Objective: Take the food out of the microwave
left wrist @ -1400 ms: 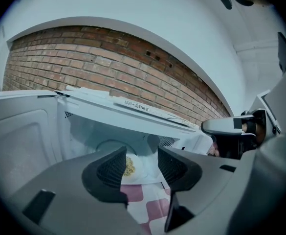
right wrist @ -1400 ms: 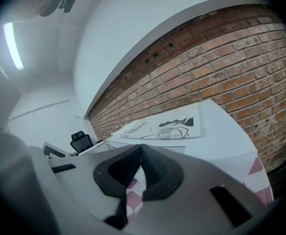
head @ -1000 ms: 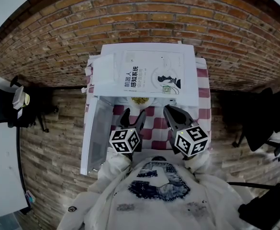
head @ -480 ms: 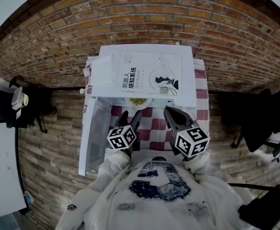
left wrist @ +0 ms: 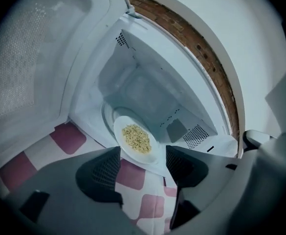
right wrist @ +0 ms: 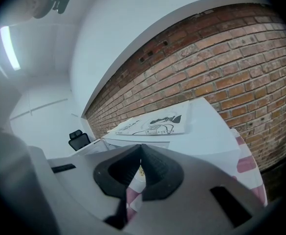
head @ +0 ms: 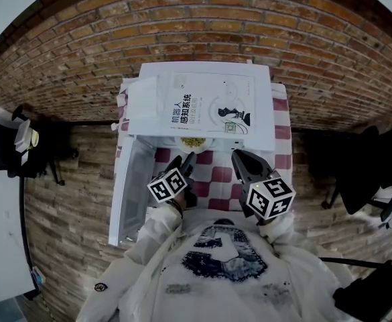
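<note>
Hovering left gripper (left wrist: 142,154): spreading the jaws wide, grasping nothing, framing the near rim of the plate between the tips with a gap showing on either side, pointing into the open cavity.
Right gripper (right wrist: 141,153): pressing the jaws together tip to tip, clamping nothing, hanging just beside the left gripper above the cloth, pointing toward the front of the microwave.
Food (left wrist: 136,138): lying as a yellowish, grainy heap in the middle of the plate.
Plate (left wrist: 118,129): sitting inside the microwave at the very front of the cavity floor, reaching the lip with its near rim.
Microwave (head: 264,99): standing on the surface close to the brick wall, showing a white cavity.
Door (head: 134,186): standing fully open, swung out to the left, reaching back past the left gripper.
Book (head: 209,106): lying flat on the microwave's top, covering most of it.
Cloth (head: 217,178): covering the surface in red and white checks, running beneath both grippers.
Brick wall (head: 196,25): rising behind the microwave.
Chair (head: 0,149): standing on the floor, well apart at the left.
</note>
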Demonstrator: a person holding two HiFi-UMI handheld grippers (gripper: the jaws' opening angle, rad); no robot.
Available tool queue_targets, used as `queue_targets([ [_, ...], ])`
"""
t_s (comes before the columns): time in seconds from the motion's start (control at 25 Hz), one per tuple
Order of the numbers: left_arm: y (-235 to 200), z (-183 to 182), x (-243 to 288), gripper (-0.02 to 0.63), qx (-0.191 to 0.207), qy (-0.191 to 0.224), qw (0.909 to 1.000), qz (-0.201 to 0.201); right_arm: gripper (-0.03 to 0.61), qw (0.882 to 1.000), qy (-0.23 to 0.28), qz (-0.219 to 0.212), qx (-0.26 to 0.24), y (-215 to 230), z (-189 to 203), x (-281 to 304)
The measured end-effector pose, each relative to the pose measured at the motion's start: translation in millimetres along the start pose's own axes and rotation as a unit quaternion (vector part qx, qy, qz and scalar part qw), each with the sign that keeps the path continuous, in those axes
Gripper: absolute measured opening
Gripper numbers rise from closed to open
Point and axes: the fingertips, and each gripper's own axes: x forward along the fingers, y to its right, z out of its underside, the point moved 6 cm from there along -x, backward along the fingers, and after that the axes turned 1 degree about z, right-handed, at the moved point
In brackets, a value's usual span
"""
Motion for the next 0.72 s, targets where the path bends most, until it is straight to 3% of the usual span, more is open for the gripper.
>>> queue_targets([
  [0.16, -4, 4, 9, 0.304, -0.034, -0.005, 0.9993, 0.016, 0.014, 1.000, -0.001, 0.003, 0.004, 2, 0, -1],
  [0.4, -17, 11, 21, 0.302, -0.137, 0.000, 0.9900, 0.033, 0.014, 1.000, -0.002, 0.006, 0.009, 4, 0, -1],
  [0.72, -22, 12, 35, 0.302, -0.186, 0.004, 0.9812, 0.049, 0.014, 1.000, -0.003, 0.009, 0.014, 7, 0, -2],
])
